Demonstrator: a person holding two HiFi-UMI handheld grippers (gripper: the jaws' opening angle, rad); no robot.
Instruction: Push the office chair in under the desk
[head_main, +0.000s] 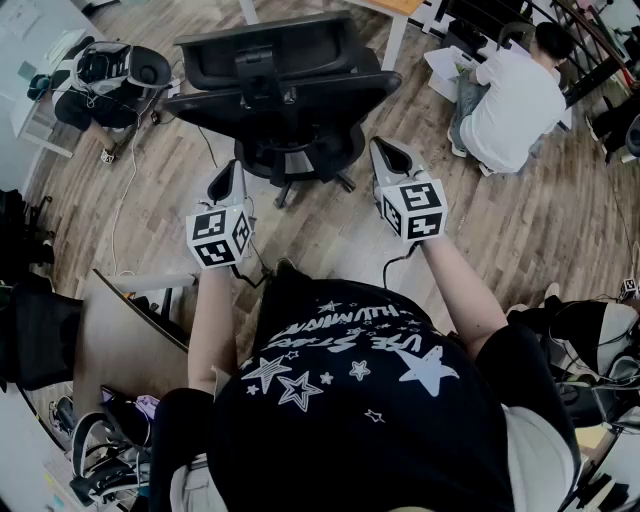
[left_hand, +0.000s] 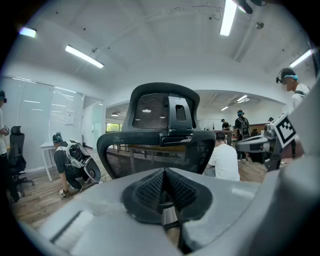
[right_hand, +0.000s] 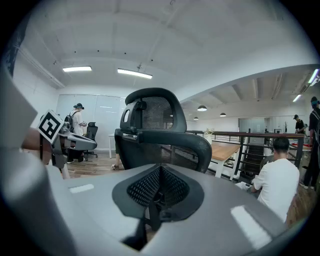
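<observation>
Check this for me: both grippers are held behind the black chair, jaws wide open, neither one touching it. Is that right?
Wrong on the jaws: the left gripper and right gripper are shut with nothing between them, as each gripper view shows. Both are held behind the black chair, neither one touching it.

The black office chair (head_main: 275, 85), with a mesh back and headrest, stands upright on its wheeled base, its back turned away from the table (right_hand: 226, 150). It stands near that wood-topped, white-legged table, not yet under it.
</observation>
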